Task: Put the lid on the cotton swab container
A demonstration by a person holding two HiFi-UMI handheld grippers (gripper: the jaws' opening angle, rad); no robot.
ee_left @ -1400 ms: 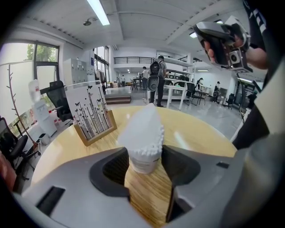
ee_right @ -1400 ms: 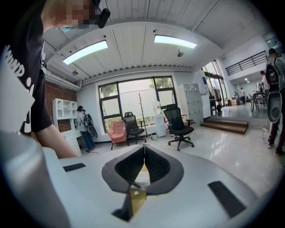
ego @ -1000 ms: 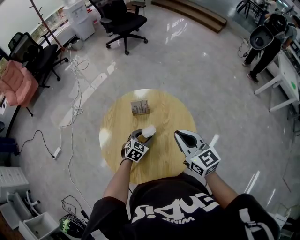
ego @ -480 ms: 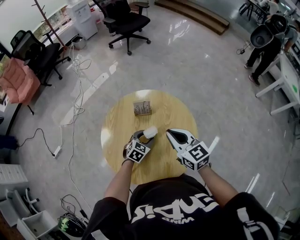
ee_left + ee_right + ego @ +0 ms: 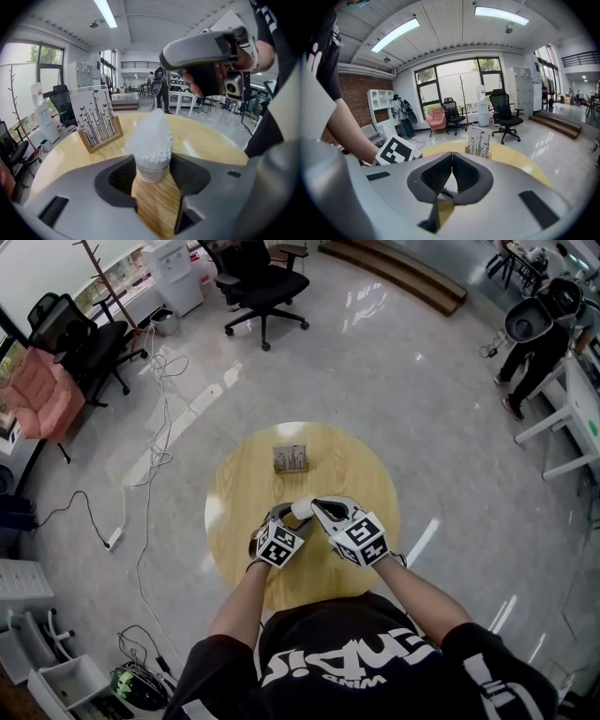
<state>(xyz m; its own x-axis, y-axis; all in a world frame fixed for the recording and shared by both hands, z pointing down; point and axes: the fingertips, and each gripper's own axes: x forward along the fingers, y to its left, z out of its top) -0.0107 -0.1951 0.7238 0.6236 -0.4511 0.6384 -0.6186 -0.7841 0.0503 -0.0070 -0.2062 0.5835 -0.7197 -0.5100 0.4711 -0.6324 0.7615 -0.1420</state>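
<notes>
On the round wooden table (image 5: 361, 474) stands a small white cotton swab container (image 5: 301, 509) (image 5: 151, 165). Swab heads show at its rim, under a hazy translucent cap (image 5: 151, 129) that looks tilted. My left gripper (image 5: 292, 514) (image 5: 152, 177) has a jaw on each side of the container's base and grips it. My right gripper (image 5: 317, 507) (image 5: 452, 168) has its jaws shut tip to tip, with nothing seen between them. It hovers just right of the container, slightly above it. In the left gripper view, the right gripper (image 5: 169, 55) hangs at the upper right.
A wooden card stand printed with dark stems (image 5: 291, 458) (image 5: 96, 117) (image 5: 479, 141) sits at the table's far side. Office chairs (image 5: 262, 282), a coat rack and loose cables (image 5: 155, 442) are on the floor beyond. A person (image 5: 534, 343) stands at the far right.
My right gripper has come down and to the left, from near the table's right edge to right beside the container. The left gripper and container have stayed put.
</notes>
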